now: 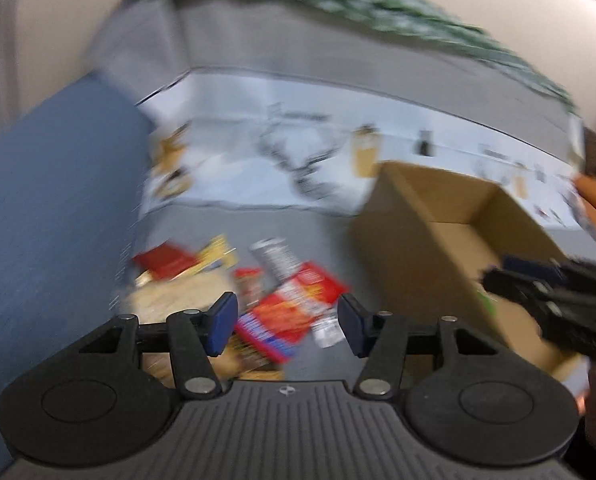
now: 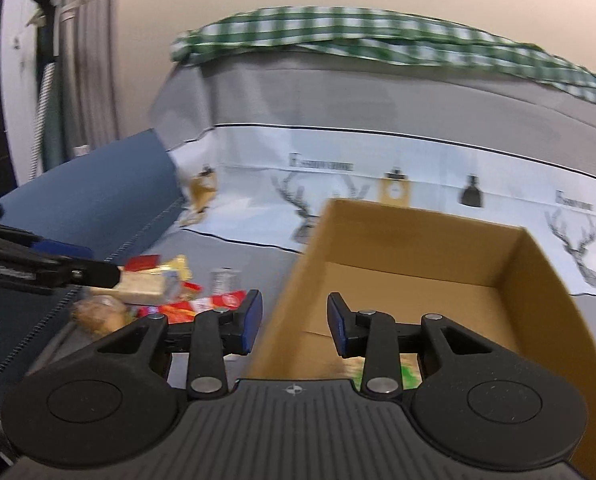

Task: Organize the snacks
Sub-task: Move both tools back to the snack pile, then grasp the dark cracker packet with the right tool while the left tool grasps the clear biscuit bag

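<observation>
A pile of snack packets lies on the grey sofa seat: a red-orange packet, a beige bag, a dark red box and a silver wrapper. My left gripper is open and empty just above the red-orange packet. An open brown cardboard box stands right of the pile. My right gripper is open and empty over the near left wall of the box. A green packet shows inside the box, mostly hidden. The pile is at the left.
A blue cushion borders the pile on the left. A white deer-print cloth covers the sofa back, with a green checked cloth on top. The right gripper's body shows over the box. The left gripper reaches over the pile.
</observation>
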{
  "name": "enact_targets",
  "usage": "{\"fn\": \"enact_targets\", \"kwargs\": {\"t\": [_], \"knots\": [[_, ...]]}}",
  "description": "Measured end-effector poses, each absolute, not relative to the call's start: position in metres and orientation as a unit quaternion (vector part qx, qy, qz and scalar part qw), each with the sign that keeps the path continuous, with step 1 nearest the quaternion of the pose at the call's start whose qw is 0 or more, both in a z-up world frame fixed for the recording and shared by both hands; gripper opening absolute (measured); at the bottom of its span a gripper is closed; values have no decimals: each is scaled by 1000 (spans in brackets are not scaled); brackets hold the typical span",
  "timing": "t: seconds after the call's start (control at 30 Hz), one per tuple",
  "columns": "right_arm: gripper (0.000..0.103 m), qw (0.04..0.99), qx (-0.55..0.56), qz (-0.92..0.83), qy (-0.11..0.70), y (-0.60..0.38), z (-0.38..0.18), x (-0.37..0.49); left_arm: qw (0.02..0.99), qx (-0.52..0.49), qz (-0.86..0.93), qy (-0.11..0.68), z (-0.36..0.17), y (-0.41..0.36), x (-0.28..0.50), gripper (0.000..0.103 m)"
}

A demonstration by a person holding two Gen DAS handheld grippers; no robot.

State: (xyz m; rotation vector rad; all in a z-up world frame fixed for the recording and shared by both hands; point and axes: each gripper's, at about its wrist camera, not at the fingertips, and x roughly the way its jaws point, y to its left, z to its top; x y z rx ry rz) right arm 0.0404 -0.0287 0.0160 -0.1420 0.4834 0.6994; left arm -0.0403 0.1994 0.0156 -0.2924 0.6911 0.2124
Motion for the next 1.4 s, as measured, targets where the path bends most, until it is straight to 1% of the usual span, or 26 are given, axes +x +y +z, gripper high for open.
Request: {"fn": "enact_targets", "kwargs": {"t": [0.1, 0.17, 0.27, 0.37, 0.4, 0.47, 0.53, 0.6, 0.67, 0.73, 0.77, 0.8, 0.83, 0.87, 0.9, 0.93, 1.07, 1.2, 1.23, 1.3, 1.4], "knots": [[37, 896, -70, 370, 234, -2, 14, 28, 899, -198, 147, 362, 5, 229, -40, 61], [37, 886, -73, 395, 232, 18, 10, 17, 887, -215, 166, 372, -2, 242, -40, 61], [37, 867, -88, 425, 245, 51, 0, 6, 877, -228, 186, 380, -8, 250, -41, 62], [37, 848, -99, 442, 275, 81, -15, -1, 874, -238, 192, 378, -8, 253, -40, 62], [38, 844, -101, 443, 284, 88, -19, -2, 873, -237, 196, 379, -9, 253, -38, 62], [46, 834, -106, 445, 310, 102, -30, 0, 874, -217, 205, 384, -10, 250, -35, 64], [61, 826, -113, 440, 334, 117, -41, 3, 870, -209, 210, 395, -14, 249, -28, 65], [68, 820, -122, 432, 355, 130, -52, 8, 867, -210, 213, 400, -19, 250, -22, 65], [70, 814, -132, 424, 374, 141, -64, 13, 861, -210, 215, 410, -24, 252, -18, 65], [71, 812, -145, 415, 385, 146, -74, 16, 859, -206, 218, 415, -28, 253, -13, 68], [71, 795, -163, 423, 403, 149, -80, 18, 858, -205, 220, 417, -29, 252, -11, 70], [70, 793, -168, 418, 411, 151, -85, 19, 858, -202, 220, 418, -30, 252, -10, 73], [68, 790, -172, 417, 416, 152, -88, 20, 858, -199, 220, 419, -31, 251, -8, 77], [66, 791, -176, 418, 411, 151, -89, 19, 858, -195, 219, 421, -32, 249, -6, 79], [50, 792, -181, 419, 406, 150, -88, 18, 858, -191, 219, 424, -33, 248, -4, 81], [42, 792, -186, 421, 401, 148, -85, 17, 856, -184, 222, 428, -34, 247, -3, 81], [41, 789, -189, 417, 409, 129, -79, 14, 852, -175, 223, 440, -39, 245, 2, 85], [41, 785, -183, 418, 420, 98, -70, 3, 838, -134, 221, 480, -54, 237, 11, 88], [41, 783, -184, 418, 421, 90, -69, -1, 836, -125, 219, 488, -57, 235, 12, 93], [41, 783, -187, 418, 421, 73, -67, -12, 835, -113, 212, 495, -62, 231, 15, 97], [41, 785, -183, 417, 420, 52, -68, -25, 834, -105, 212, 498, -66, 228, 16, 101]]}}
